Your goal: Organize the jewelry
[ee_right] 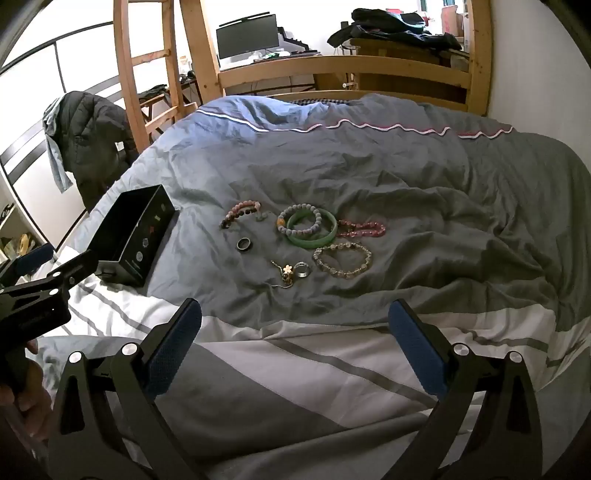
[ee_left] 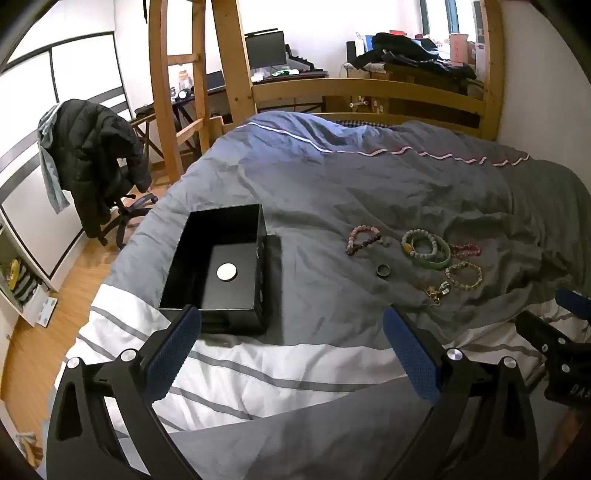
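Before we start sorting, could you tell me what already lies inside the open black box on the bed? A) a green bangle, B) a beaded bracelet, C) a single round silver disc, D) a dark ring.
C: in the left wrist view the black box holds only a round silver disc on its floor; the bracelets and rings lie on the duvet.

open duvet [ee_right: 369, 177] around jewelry [ee_right: 303, 236], black box [ee_right: 129, 236] left

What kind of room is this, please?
Most likely a bedroom with a study corner: a bed with a grey duvet, a wooden bunk-style frame, and a desk with a monitor behind it.
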